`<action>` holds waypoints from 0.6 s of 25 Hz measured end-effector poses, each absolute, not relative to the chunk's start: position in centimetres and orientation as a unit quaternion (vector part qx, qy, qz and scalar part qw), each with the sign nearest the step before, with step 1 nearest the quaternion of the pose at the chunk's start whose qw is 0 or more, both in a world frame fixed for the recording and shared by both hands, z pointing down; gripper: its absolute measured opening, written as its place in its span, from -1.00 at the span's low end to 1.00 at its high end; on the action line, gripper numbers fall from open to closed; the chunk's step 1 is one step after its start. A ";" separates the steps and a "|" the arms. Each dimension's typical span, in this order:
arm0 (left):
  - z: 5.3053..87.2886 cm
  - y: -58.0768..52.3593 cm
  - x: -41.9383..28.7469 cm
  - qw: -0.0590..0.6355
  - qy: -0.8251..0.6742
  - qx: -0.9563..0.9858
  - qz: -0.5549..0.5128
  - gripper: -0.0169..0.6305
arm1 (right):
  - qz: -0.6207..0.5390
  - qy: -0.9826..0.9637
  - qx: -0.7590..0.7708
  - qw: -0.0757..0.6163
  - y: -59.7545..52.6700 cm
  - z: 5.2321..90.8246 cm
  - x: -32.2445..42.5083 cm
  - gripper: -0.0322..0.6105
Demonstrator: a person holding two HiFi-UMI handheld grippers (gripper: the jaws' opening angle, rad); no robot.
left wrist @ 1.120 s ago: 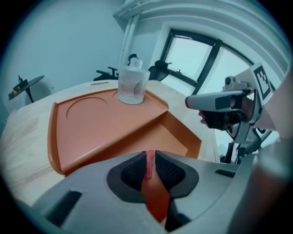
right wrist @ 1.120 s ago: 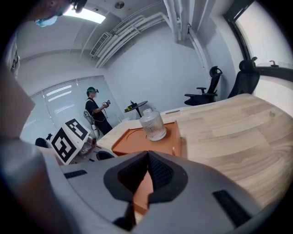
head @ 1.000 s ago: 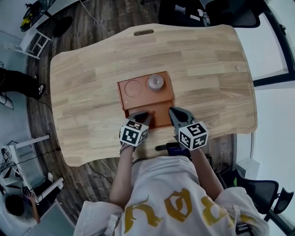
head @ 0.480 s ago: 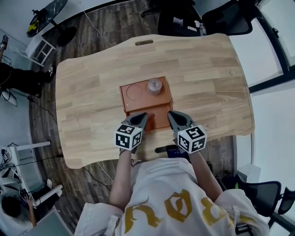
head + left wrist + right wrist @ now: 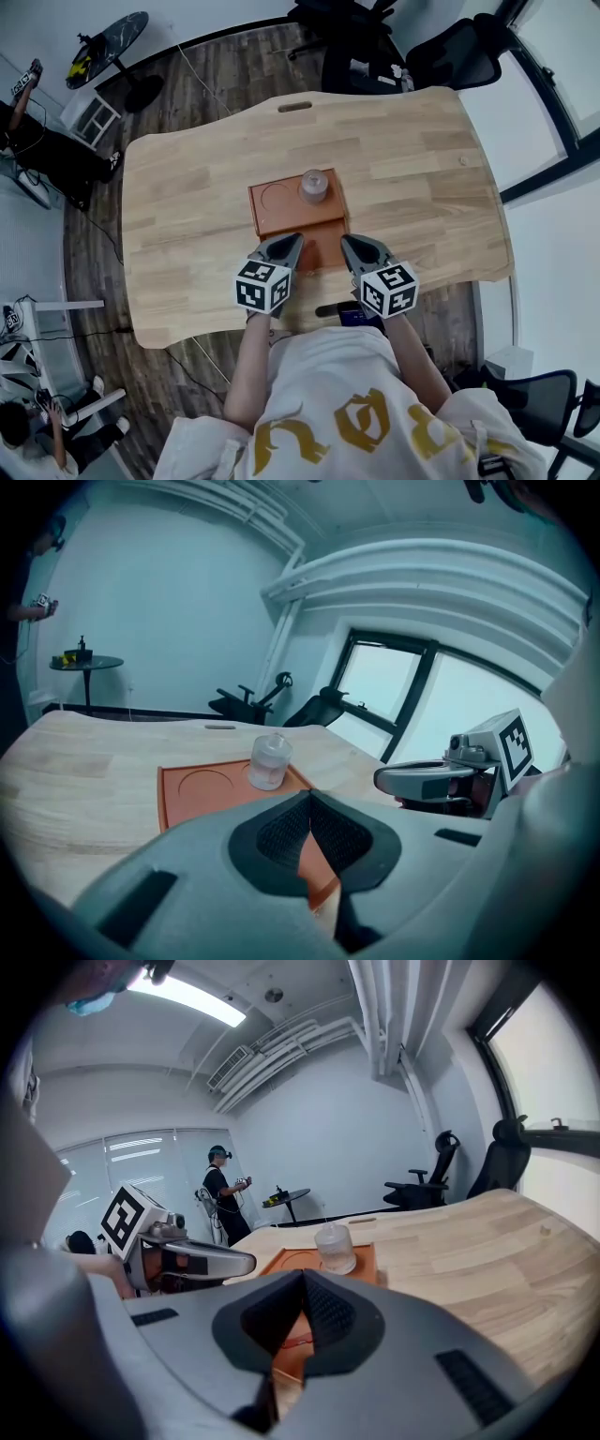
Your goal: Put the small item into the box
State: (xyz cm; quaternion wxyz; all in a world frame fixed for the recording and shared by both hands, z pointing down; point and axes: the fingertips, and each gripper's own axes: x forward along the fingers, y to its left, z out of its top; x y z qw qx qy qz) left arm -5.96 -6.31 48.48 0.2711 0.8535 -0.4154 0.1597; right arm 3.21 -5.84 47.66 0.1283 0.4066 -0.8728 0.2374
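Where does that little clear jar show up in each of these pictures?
Head view: clear jar just above centre, at the orange tray's far right.
Left gripper view: jar left of centre, on the tray.
Right gripper view: jar near centre.
Shared landmark: the orange tray.

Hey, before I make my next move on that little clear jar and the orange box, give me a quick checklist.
1. Left gripper empty: ok, jaws together on nothing.
2. Right gripper empty: ok, jaws together on nothing.
3. Jaws open for a grasp: not ok, both are shut.
4. Clear jar upright: ok, it stands in the far right corner of the orange box, apart from both grippers.
5. Box's near compartment free: cannot tell, the grippers cover part of it.
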 end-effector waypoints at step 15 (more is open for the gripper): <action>41.3 -4.7 -5.8 0.196 -0.431 0.878 0.070 -0.92 | 0.181 -0.881 0.425 0.106 -4.5 43.6 3.8 -0.87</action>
